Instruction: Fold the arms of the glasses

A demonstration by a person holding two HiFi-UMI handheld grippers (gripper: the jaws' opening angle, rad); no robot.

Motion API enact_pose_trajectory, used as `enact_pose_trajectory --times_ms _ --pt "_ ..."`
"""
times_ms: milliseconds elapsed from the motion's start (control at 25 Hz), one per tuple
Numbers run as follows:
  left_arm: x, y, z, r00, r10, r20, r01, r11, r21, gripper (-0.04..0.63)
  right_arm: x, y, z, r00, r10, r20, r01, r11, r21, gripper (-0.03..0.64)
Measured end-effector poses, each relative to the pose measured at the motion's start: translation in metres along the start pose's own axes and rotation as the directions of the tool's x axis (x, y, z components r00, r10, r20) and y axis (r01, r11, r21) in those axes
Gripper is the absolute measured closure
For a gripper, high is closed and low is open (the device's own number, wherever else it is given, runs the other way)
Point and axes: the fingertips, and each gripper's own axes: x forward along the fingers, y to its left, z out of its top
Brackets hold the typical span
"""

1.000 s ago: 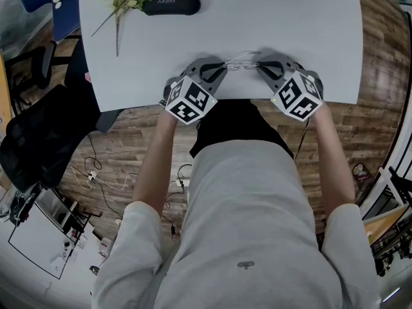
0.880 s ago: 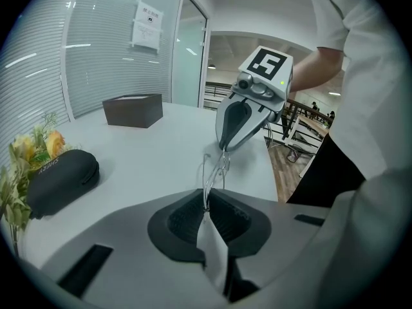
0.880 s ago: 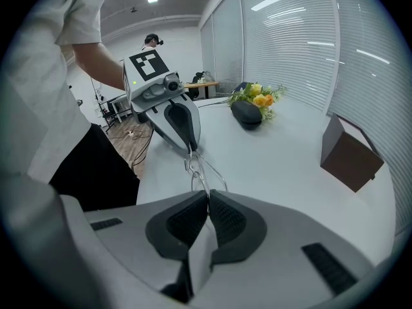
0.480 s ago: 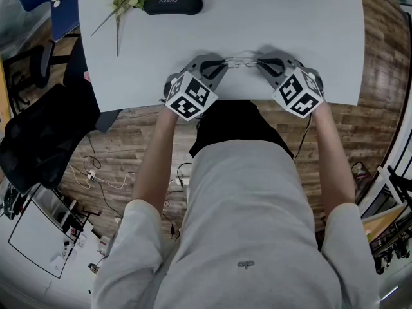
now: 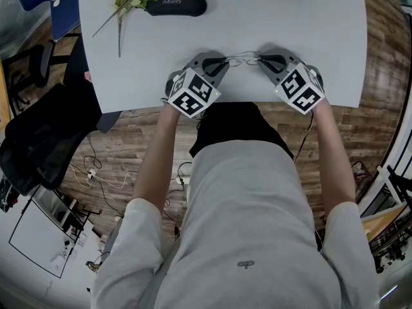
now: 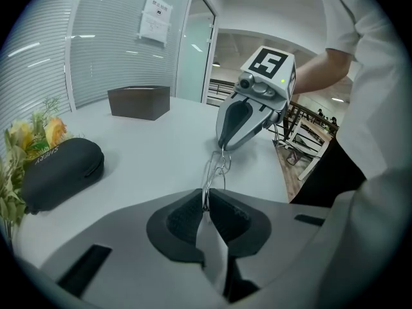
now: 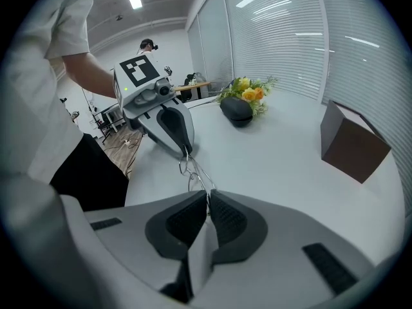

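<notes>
the glasses (image 5: 243, 60) lie in the upper middle of the head view, close above or on the tabletop (image 5: 335, 37), i cannot tell which, with their long axis running left to right between my two grippers. the left gripper (image 5: 224, 62) has its jaws clamped on the thin wire at the left end and the right gripper (image 5: 259, 59) has its jaws pinched on the right end, so neither is nearer. i judge the fold turns on swinging one end inward along that line.

Bright, even light, soft shadows, sharp views, fisheye-warped edges.
</notes>
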Motion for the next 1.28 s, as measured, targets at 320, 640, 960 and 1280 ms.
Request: enact_pose_trajectory --times_ms 320,640,960,1280 --pt "0.001 0.009 0.000 1.000 0.012 -0.009 -0.012 1.000 -0.012 0.552 0.007 -0.009 0.003 1.000 -0.004 0.014 0.003 0.998 0.068 0.584" --pt "0.003 0.017 -0.002 1.000 0.019 -0.019 -0.020 1.000 -0.023 0.552 0.012 -0.012 0.003 1.000 -0.006 0.012 0.005 0.994 0.110 0.574" --pt "0.005 0.023 -0.004 0.999 0.025 -0.031 -0.026 0.999 -0.034 0.552 0.016 -0.017 0.003 1.000 -0.014 0.011 0.012 0.988 0.156 0.561" --pt "0.005 0.028 -0.005 0.999 0.021 -0.036 -0.022 0.999 -0.040 0.546 0.019 -0.019 0.003 1.000 -0.017 0.006 0.016 0.986 0.168 0.551"
